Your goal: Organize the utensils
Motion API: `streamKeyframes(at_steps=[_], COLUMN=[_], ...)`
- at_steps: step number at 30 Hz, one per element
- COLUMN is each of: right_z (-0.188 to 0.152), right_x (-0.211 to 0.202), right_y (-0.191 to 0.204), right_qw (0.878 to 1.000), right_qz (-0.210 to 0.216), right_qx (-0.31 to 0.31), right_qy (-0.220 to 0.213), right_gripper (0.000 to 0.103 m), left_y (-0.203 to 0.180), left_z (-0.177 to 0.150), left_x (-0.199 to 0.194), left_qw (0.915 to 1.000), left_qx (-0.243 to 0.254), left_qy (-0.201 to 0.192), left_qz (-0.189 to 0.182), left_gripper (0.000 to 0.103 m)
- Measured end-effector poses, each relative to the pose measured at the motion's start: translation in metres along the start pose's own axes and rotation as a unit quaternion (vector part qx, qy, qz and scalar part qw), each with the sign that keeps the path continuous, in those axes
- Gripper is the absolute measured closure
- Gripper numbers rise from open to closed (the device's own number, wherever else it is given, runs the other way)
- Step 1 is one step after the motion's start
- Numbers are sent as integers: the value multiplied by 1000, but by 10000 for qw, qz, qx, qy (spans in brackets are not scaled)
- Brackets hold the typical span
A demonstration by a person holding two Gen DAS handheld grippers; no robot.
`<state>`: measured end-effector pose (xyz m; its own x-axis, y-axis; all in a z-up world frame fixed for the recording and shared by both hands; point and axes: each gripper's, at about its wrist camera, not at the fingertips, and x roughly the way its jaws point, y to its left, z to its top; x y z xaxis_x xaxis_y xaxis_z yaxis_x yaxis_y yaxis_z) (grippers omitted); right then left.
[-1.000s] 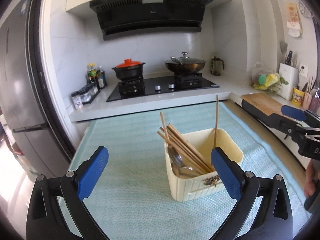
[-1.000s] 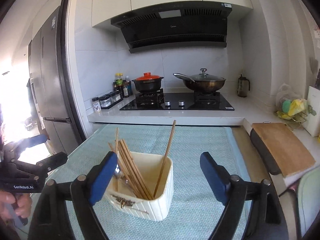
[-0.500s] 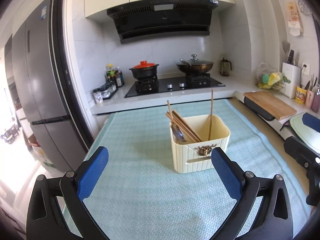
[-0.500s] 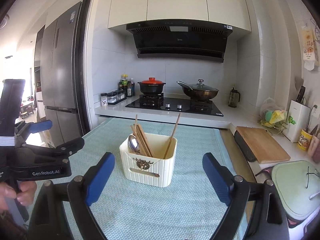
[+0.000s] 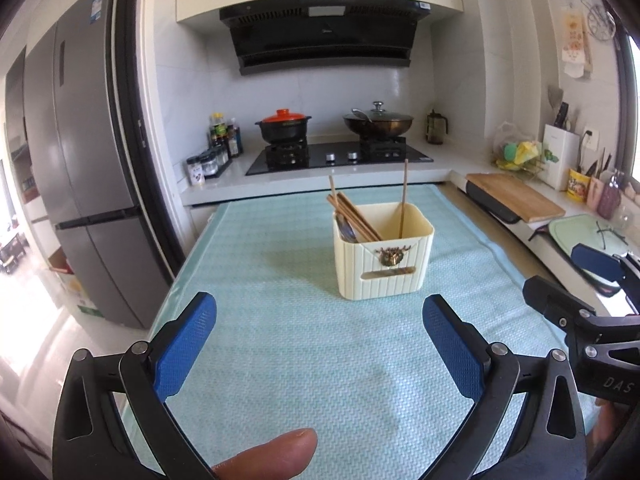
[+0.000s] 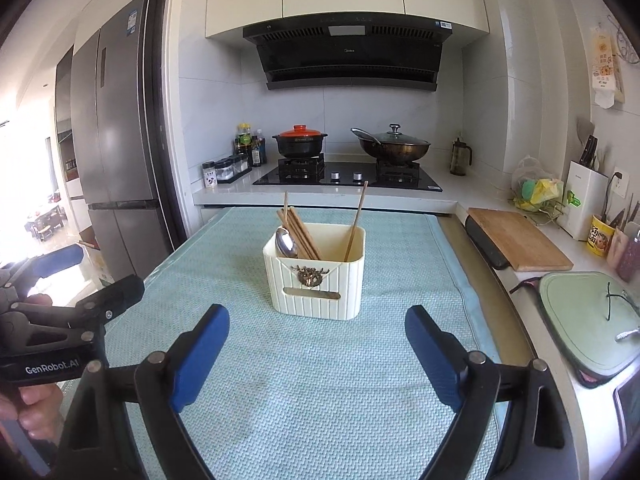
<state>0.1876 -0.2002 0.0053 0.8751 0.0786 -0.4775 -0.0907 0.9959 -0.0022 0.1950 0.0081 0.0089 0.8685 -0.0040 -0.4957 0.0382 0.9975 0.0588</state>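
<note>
Cream plastic utensil holder (image 6: 316, 276) on bench (image 6: 320, 380), chopsticks (image 6: 298, 234) near-upright; dead ahead of right gripper (image 6: 317, 354), seemingly nearer; left gripper (image 5: 319, 346) likewise gaping, empty.

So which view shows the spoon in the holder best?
The right wrist view: the spoon shows its shiny bowl facing the camera beside the chopsticks. In the left wrist view the spoon is only a dull sliver, mostly hidden behind the holder wall.

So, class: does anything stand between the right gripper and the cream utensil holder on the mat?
Nothing visible does. Only bare light-blue mat lies between the open right gripper and the cream utensil holder.
</note>
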Motion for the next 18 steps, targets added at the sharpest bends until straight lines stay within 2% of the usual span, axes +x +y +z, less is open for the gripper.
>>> streamKeyframes(at_steps=[3,9,18], right_z=[-4,-6,-2], right_x=[-17,-40,-53], right_y=[9,20,23], right_qw=[10000,9999,9998], right_qz=[12,162,146], right_qx=[-54,-1,-90], right_qy=[-23,-14,-142], right_gripper=[12,12,12], left_y=[0,-3,-2], left_z=[-4,-4,0], left_x=[-8,-24,-31], left_qw=[9999,9999,9993], left_qx=[-14,-71,-182], left_qy=[109,32,-18], left_qz=[-72,-149,-322], left_gripper=[0,0,0])
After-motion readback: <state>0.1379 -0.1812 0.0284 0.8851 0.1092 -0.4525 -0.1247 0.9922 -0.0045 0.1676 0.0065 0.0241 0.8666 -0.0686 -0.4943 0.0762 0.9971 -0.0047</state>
